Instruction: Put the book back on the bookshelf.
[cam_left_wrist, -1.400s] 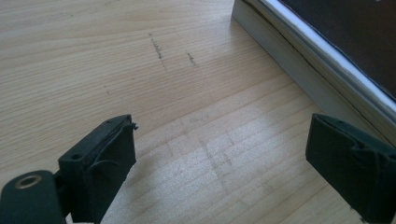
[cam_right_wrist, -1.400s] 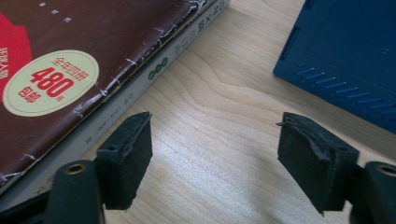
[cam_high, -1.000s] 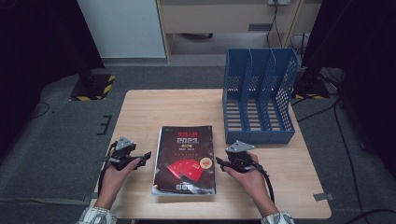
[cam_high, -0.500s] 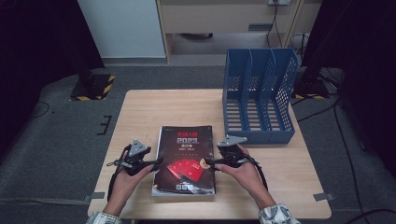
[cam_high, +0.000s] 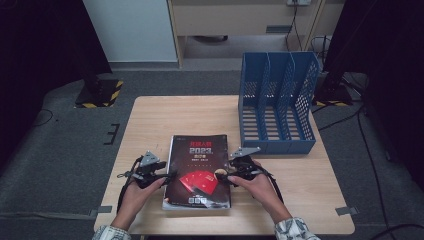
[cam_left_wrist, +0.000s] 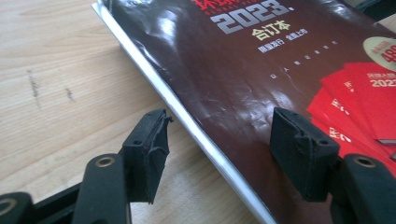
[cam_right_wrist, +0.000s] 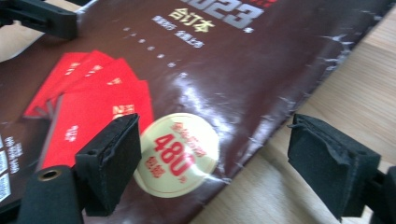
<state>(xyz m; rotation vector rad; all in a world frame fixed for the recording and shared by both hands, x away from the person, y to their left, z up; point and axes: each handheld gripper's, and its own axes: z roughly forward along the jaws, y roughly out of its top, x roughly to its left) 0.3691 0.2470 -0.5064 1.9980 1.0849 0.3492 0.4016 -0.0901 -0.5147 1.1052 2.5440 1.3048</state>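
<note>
A dark book (cam_high: 197, 170) with red cards on its cover lies flat on the near middle of the wooden table (cam_high: 165, 115), well short of the blue file rack (cam_high: 276, 102). The left gripper (cam_high: 169, 176) straddles the book's left edge, one jaw over the table and one over the cover; its jaws have just been closing but are not yet pressing the book. The right gripper (cam_high: 222, 175) straddles the right edge beside a round yellow sticker (cam_right_wrist: 180, 147), jaws wide apart and clear of the book.
</note>
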